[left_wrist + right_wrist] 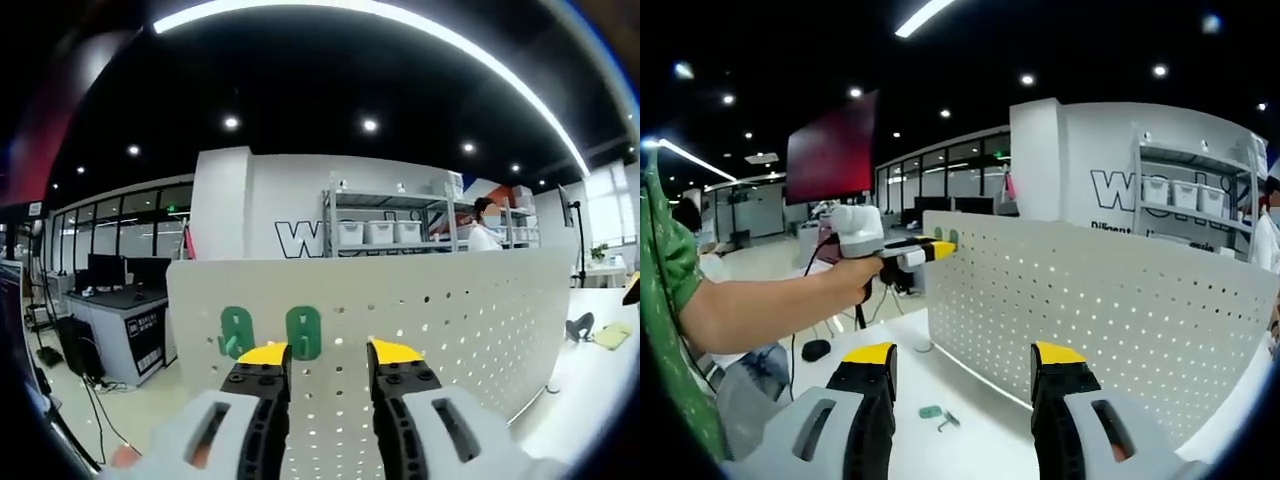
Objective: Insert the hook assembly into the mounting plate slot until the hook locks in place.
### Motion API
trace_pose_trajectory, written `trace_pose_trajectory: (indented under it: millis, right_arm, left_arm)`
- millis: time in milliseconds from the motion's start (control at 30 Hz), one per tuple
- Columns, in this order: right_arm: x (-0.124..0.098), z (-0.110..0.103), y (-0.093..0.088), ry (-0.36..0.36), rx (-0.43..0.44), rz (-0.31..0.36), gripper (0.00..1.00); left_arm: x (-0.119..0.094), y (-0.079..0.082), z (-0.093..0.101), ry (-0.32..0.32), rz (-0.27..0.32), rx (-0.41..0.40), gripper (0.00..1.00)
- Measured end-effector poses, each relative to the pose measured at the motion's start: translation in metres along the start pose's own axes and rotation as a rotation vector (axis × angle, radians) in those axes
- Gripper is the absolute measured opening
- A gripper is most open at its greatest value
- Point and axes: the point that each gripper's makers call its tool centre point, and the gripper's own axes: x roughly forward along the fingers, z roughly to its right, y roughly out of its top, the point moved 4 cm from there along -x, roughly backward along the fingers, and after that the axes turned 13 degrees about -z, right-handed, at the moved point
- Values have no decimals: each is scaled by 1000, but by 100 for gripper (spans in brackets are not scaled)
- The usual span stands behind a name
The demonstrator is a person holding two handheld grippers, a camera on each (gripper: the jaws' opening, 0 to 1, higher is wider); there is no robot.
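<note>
Left gripper (pixel 327 352), left gripper view: yellow-tipped jaws held apart with nothing between them, facing the white perforated mounting plate (pixel 450 320). Two green hook assemblies (pixel 303 332) sit on the plate just beyond the tips; whether the tips touch them cannot be told. Right gripper (pixel 965 353), right gripper view: jaws wide apart and empty above the white table (pixel 970 440), where a small green hook part (pixel 931 411) lies beside a small metal piece (pixel 948 423).
</note>
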Motion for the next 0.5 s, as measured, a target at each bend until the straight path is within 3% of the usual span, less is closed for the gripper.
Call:
trace_pose_trajectory:
  millis: [500]
  right_arm:
    - [0, -5, 0, 18, -6, 9, 55]
  left_arm:
    - [-26, -6, 18, -44, -7, 24, 36]
